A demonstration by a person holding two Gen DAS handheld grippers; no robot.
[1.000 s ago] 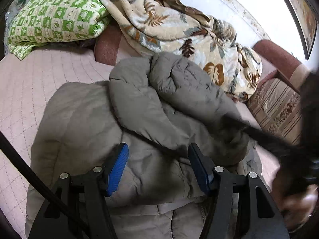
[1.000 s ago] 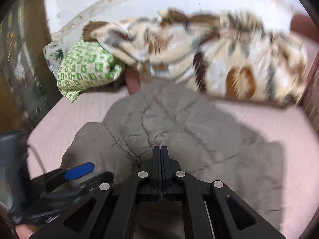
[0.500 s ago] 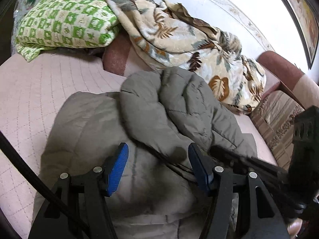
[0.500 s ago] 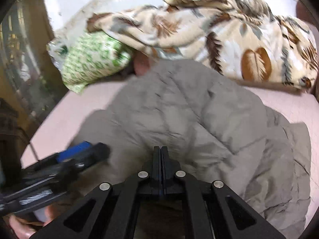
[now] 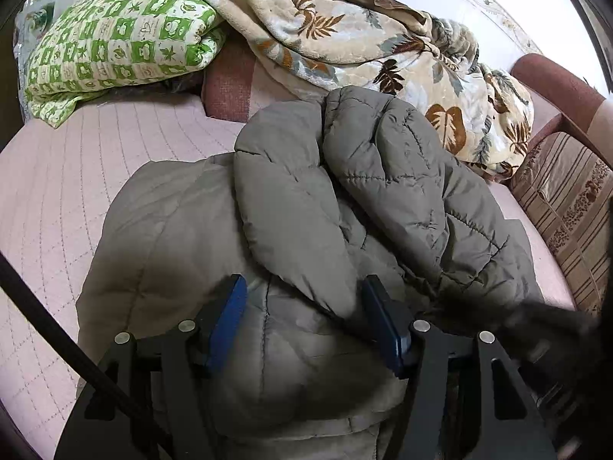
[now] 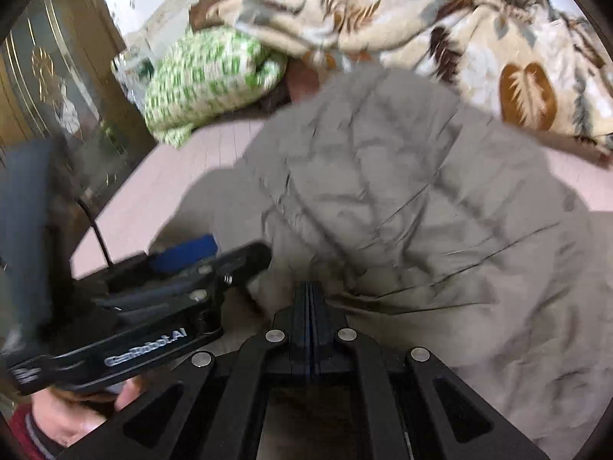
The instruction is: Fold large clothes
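Observation:
A grey-brown quilted puffer jacket (image 5: 291,207) lies on the pink quilted bed, with a padded part folded over its middle. My left gripper (image 5: 306,318) is open just above the jacket's near end, blue pads either side of a fold, holding nothing. In the right wrist view the jacket (image 6: 402,191) fills the middle. My right gripper (image 6: 309,299) is shut on a pinch of the jacket's fabric, with creases radiating from it. The left gripper (image 6: 191,264) shows at the left there, blurred.
A green-and-white patterned pillow (image 5: 115,42) and a leaf-print blanket (image 5: 364,38) lie at the head of the pink bed (image 5: 49,191). A striped cushion (image 5: 567,207) and red-brown headboard (image 5: 555,80) stand on the right. A glass-fronted cabinet (image 6: 49,88) is at the left.
My right gripper has pulled the pinched jacket fabric toward me and to the left. The folded padded part has shifted toward the head of the bed. My left gripper stays open over the jacket.

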